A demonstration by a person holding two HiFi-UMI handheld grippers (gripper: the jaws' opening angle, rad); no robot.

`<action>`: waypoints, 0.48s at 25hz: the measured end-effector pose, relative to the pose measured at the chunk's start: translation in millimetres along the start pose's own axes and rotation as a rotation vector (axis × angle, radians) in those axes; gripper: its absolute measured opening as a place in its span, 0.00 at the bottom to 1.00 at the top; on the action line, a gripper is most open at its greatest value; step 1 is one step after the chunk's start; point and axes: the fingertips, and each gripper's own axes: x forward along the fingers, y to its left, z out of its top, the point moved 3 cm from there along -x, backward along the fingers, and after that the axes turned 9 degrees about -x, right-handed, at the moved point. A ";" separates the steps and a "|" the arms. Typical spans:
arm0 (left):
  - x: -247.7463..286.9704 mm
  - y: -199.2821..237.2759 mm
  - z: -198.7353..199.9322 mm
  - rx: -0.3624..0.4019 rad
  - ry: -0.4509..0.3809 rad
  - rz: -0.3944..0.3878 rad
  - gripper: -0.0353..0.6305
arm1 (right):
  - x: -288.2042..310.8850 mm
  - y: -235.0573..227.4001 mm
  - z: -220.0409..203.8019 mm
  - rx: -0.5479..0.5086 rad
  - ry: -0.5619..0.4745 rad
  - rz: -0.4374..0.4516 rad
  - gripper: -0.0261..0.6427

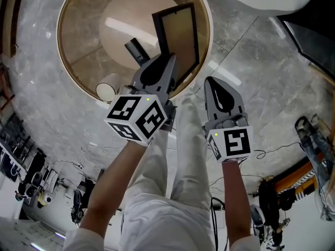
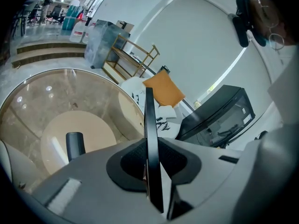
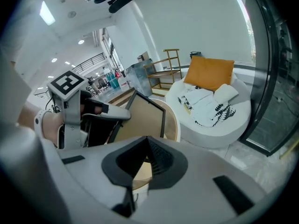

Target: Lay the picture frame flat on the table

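A black picture frame (image 1: pixel 178 38) with a brown panel stands upright over the round glass table (image 1: pixel 73 61). My left gripper (image 1: pixel 167 63) is shut on its lower edge. In the left gripper view the frame (image 2: pixel 149 125) shows edge-on, pinched between the ribbed pads (image 2: pixel 131 164). My right gripper (image 1: pixel 215 83) hangs to the right of the frame, just off the table's rim, shut with nothing in it. The right gripper view shows the frame (image 3: pixel 147 118) and the left gripper (image 3: pixel 114 115) holding it from the left.
A short black cylinder (image 1: pixel 137 50) and a white cup (image 1: pixel 109 89) sit on the table near the left gripper. A white sofa (image 3: pixel 210 111) with an orange cushion (image 3: pixel 210 73) stands beyond the table. Cables and gear (image 1: pixel 272 192) lie on the marble floor.
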 end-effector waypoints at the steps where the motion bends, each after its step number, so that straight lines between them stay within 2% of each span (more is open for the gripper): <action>1: 1.3 0.4 0.6 -0.005 0.003 -0.005 0.16 | 0.9 -0.1 0.1 0.002 -0.001 0.000 0.05; 7: 10.1 11.2 4.4 -0.012 0.017 0.005 0.16 | 7.6 4.5 -7.5 0.008 0.024 0.006 0.05; 12: 17.0 18.9 13.5 0.035 0.008 0.041 0.16 | 14.7 4.4 -9.0 0.024 0.026 0.007 0.05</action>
